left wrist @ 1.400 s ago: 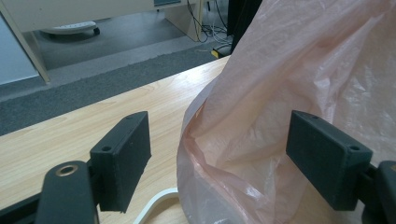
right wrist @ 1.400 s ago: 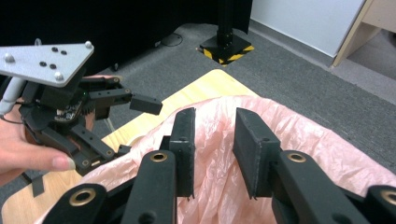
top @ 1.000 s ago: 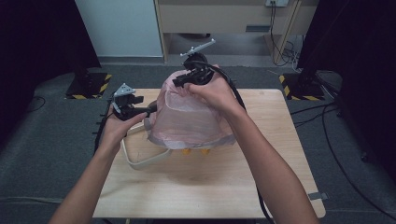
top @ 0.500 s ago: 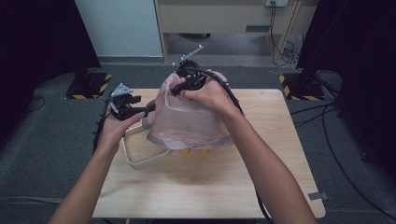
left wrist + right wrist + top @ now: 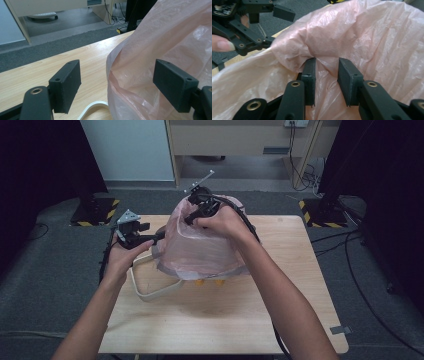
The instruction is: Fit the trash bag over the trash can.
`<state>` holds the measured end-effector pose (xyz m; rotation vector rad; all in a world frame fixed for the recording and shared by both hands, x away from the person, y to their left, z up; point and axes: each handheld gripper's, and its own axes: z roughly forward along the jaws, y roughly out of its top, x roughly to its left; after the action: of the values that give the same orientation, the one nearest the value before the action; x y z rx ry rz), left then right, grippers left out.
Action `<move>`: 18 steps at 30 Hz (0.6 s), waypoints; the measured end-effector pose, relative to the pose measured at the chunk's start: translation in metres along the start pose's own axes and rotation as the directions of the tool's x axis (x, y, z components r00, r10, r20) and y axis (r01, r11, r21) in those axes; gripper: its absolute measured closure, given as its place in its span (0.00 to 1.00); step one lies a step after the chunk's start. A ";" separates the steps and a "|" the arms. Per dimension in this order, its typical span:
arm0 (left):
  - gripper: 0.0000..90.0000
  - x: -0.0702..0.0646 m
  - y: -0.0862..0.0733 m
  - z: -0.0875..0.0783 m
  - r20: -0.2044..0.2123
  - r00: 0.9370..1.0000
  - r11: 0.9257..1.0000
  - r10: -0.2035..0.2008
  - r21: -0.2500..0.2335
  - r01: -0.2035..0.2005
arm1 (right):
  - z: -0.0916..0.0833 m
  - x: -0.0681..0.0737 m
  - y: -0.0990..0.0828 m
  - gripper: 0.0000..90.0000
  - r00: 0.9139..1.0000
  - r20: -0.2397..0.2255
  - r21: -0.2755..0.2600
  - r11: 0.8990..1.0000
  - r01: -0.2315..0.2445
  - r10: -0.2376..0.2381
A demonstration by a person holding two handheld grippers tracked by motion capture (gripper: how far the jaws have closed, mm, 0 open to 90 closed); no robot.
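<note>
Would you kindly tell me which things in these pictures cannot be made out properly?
- High view: what the pink plastic bag covers; only small orange bits peek out beneath its hem.
- High view: the far part of the white loop, hidden under the bag.
- Right gripper view: whether the right claw still pinches the film; its jaws have just been opening, film bunched between them.

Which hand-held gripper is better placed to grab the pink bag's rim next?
Left hand-held gripper: its open jaws already straddle the pink bag rim. The right hand-held gripper has just been opening, letting its fold go.

floor: grey carpet (image 5: 45,270) | table: light wood (image 5: 280,320) | rear: beige cabinet (image 5: 235,140) (cables (image 5: 305,175) beside)
</note>
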<state>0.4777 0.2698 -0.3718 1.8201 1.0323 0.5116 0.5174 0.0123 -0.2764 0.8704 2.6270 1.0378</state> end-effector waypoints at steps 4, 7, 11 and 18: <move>0.24 0.001 0.000 -0.001 -0.002 1.000 1.000 0.000 0.000 0.000 | 0.003 -0.001 0.000 0.70 1.000 0.016 0.015 1.000 -0.007 0.006; 0.24 0.002 0.000 -0.001 -0.003 1.000 1.000 -0.003 -0.002 0.003 | 0.004 -0.002 0.000 0.65 1.000 0.027 0.022 1.000 -0.002 0.001; 0.24 0.001 0.000 -0.001 0.000 1.000 1.000 0.000 0.001 0.000 | 0.005 -0.004 -0.001 0.56 0.999 0.040 0.027 1.000 -0.015 0.014; 0.24 0.001 0.000 -0.001 0.000 1.000 1.000 -0.002 0.000 0.002 | 0.006 -0.005 -0.001 0.46 0.997 0.074 0.025 1.000 -0.008 0.006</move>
<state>0.4773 0.2709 -0.3712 1.8191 1.0340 0.5106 0.5231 0.0123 -0.2818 0.9064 2.5827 0.9576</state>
